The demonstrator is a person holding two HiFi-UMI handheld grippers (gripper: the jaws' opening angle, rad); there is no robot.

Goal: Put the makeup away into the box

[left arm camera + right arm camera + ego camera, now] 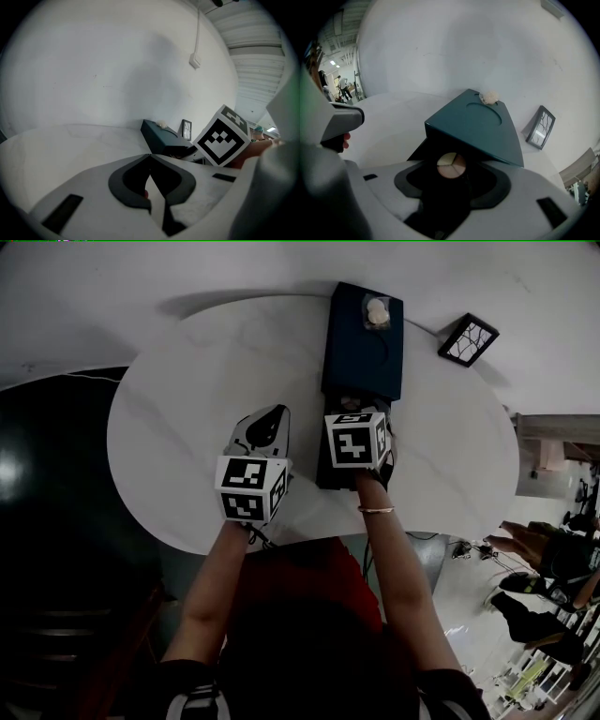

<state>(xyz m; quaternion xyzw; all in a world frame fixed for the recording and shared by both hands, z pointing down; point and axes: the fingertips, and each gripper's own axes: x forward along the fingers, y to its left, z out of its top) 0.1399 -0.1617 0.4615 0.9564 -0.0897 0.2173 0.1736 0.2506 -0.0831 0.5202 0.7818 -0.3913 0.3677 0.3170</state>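
The left gripper (150, 157) is pointing across the round white surface (178, 418), its jaws pressed together on nothing. Just beside it, the right gripper (452, 174) is clamping a black makeup compact (451, 165) with 3 shades at the open near end of the dark teal box (480, 123). 1 small framed picture (468, 339) is sitting farther right.

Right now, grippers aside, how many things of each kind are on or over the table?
Teal box: 1
Picture frame: 1
Small pale lump on the box top: 1
Three-shade makeup compact, held in the right gripper: 1
Total: 4
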